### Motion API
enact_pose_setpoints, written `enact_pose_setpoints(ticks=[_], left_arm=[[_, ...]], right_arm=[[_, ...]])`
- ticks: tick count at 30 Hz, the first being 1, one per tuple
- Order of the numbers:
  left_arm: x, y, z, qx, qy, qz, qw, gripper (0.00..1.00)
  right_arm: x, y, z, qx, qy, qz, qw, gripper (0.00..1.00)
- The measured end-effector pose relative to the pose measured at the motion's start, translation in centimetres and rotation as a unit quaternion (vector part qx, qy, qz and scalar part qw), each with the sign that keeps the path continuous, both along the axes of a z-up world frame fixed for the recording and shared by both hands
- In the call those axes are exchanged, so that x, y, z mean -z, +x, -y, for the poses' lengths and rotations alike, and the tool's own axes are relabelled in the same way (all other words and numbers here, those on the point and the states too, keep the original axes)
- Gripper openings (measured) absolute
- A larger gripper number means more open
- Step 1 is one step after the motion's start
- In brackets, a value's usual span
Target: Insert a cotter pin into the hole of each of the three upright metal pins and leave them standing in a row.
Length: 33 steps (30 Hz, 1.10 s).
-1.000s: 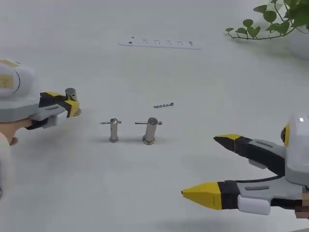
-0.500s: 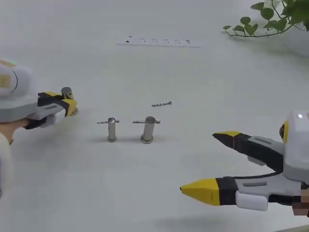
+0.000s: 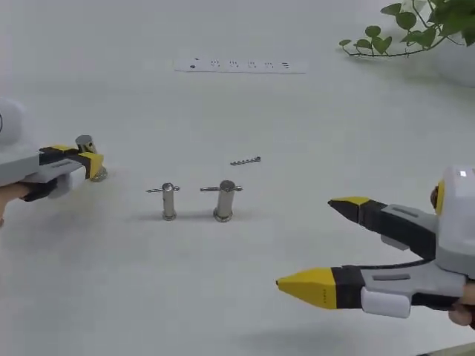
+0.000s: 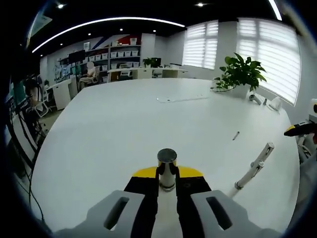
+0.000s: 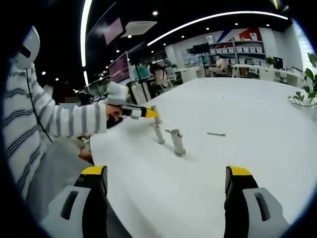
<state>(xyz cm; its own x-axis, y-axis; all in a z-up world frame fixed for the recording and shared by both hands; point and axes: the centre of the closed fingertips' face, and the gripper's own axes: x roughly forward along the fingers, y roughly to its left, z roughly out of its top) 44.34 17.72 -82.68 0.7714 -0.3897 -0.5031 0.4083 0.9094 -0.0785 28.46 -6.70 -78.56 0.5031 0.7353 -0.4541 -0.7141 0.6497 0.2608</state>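
On the white table (image 3: pixel 223 297), my right gripper (image 3: pixel 304 242) hangs with its jaws wide apart. My left gripper (image 4: pixel 167 179) is clamped on the bare metal pin (image 3: pixel 85 143), left of the thin fitted pin (image 3: pixel 168 200) and the thick fitted pin (image 3: pixel 224 199). A loose cotter pin (image 3: pixel 246 160) lies beyond them.

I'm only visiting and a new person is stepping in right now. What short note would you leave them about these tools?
Left tool: shut on the third pin, left of the other two.
Right tool: open, holding nothing.
Done: middle pin and right pin stand side by side, each with a cotter through it.
Left: loose cotter lies behind them; put it through the third pin, then stand that pin in the row.
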Motion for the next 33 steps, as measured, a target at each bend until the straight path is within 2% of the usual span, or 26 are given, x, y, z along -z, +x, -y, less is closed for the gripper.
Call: enact_pose_setpoints(ticks=[6,7,9,12,13,15,16,17,20,28,29,33], left_arm=[[-1.7,-0.9,-0.9,-0.014,-0.007,0.008,0.9998,0.1],[-2.2,-1.2,-1.1,-0.027,-0.023,0.006,0.9993,0.1],[-3.1,-1.7,-1.4,-0.037,-0.04,0.01,0.9985,0.1],[-4.2,-2.5,-1.7,-0.041,-0.04,0.017,0.9982,0.1],[-4.7,-3.0,-1.6,-0.043,-0.045,0.016,0.9979,0.1],[-5.0,-3.6,-1.6,-0.059,-0.073,-0.001,0.9956,0.11],[-5.1,-3.9,-1.7,-0.077,-0.097,-0.011,0.9923,0.11],[-5.1,-4.1,-2.0,-0.084,-0.1,-0.014,0.9913,0.1],[-5.4,-5.0,-2.3,-0.078,-0.073,-0.002,0.9942,0.1],[-6.4,-6.9,-2.2,-0.091,-0.077,0.001,0.9928,0.1],[-6.5,-7.5,-1.6,-0.091,-0.081,-0.002,0.9926,0.1],[-6.7,-8.5,-1.2,-0.092,-0.074,-0.003,0.993,0.1]], right_arm=[[0.2,0.3,0.0,-0.002,0.0,0.0,1.0,1.0],[0.1,0.4,-0.1,-0.002,0.001,0.001,1.0,1.0],[0.1,0.5,-0.3,-0.005,0.002,0.002,1.0,1.0],[0.0,0.6,-0.4,-0.01,0.001,0.003,0.9999,1.0],[0.1,0.7,-0.4,-0.012,0.0,0.003,0.9999,1.0],[0.1,0.9,-0.5,-0.014,0.0,0.002,0.9999,1.0],[0.2,1.0,-0.6,-0.016,-0.001,0.0,0.9999,1.0],[0.2,1.0,-0.6,-0.02,-0.002,-0.001,0.9998,1.0],[0.1,1.0,-0.9,-0.029,-0.002,0.0,0.9996,1.0],[0.0,1.7,-0.6,-0.035,-0.021,0.018,0.999,0.99],[-0.1,1.8,-0.5,-0.034,-0.024,0.021,0.9989,0.99],[-0.4,2.0,-0.4,-0.032,-0.019,0.024,0.999,0.99]])
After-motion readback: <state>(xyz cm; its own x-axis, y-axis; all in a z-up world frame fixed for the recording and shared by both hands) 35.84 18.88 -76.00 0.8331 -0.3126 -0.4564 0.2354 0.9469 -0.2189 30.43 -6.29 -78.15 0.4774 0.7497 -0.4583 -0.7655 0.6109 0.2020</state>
